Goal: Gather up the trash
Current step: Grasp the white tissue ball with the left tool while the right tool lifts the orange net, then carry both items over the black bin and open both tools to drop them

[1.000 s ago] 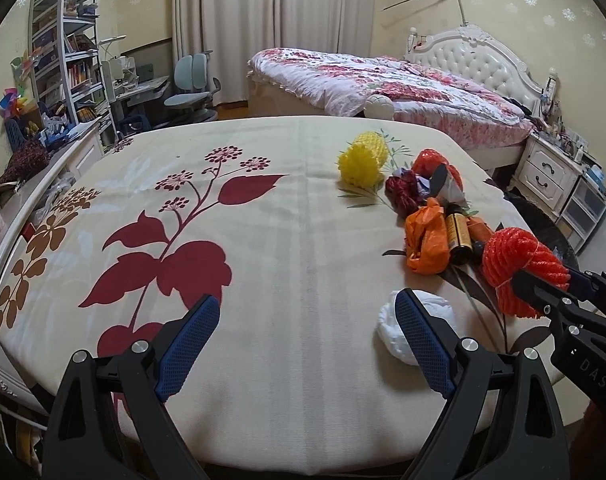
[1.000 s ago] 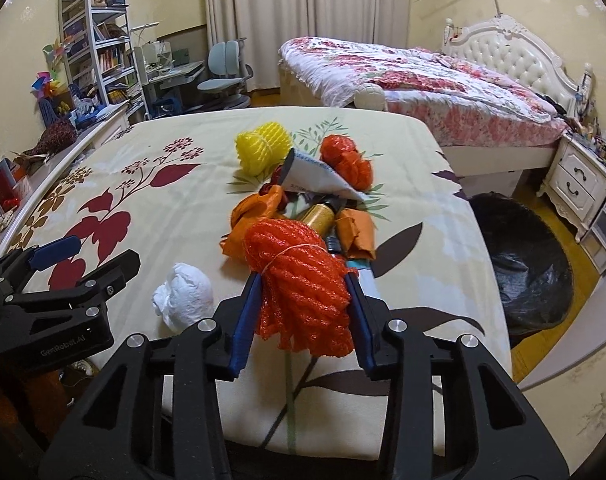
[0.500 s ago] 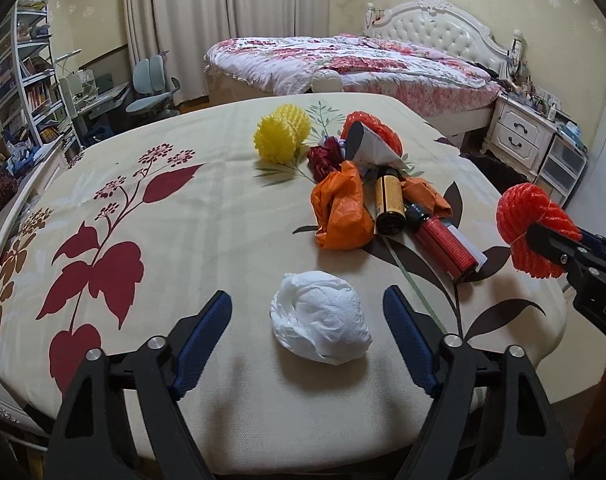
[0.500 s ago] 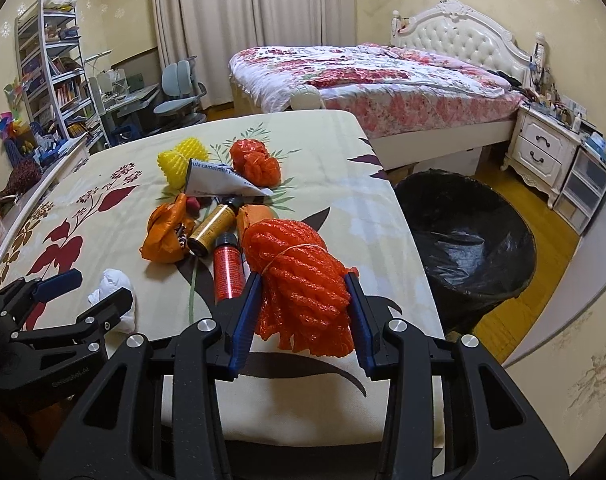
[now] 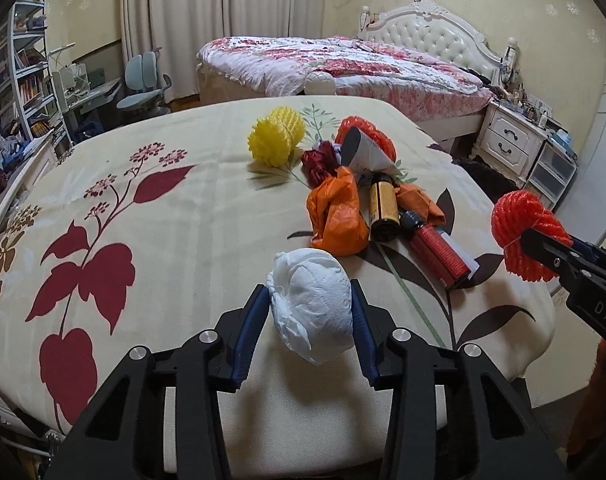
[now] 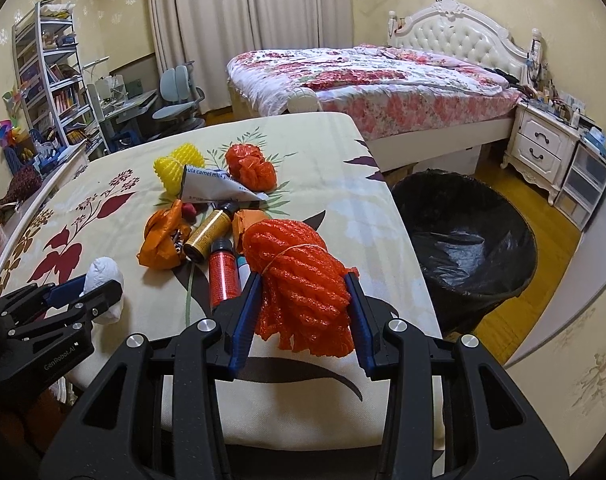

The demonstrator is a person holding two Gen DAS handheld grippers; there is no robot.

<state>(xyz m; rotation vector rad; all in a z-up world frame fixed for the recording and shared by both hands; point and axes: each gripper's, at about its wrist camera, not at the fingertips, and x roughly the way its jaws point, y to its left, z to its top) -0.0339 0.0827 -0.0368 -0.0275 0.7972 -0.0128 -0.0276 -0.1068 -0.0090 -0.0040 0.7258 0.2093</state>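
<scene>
Since a second ago my left claw point(image 5: 310, 312) has swung over the white tissue wad point(image 5: 311, 304), which now sits between its closing jaws; contact looks likely, though I can't confirm it. My right claw point(image 6: 303, 300) holds the red foam net point(image 6: 301, 280), bin point(image 6: 467, 240) just right of it.

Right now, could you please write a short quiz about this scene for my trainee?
1. True or false: the right tool holds the yellow foam net.
2. Which item is between the left tool's closing jaws: A white tissue wad, B gold bottle, C orange plastic bag?
3. Fill in: the black-lined trash bin stands on the ____ beside the table.

Key: 1 false, it grips the red foam net; 2 A; 3 floor.
</scene>
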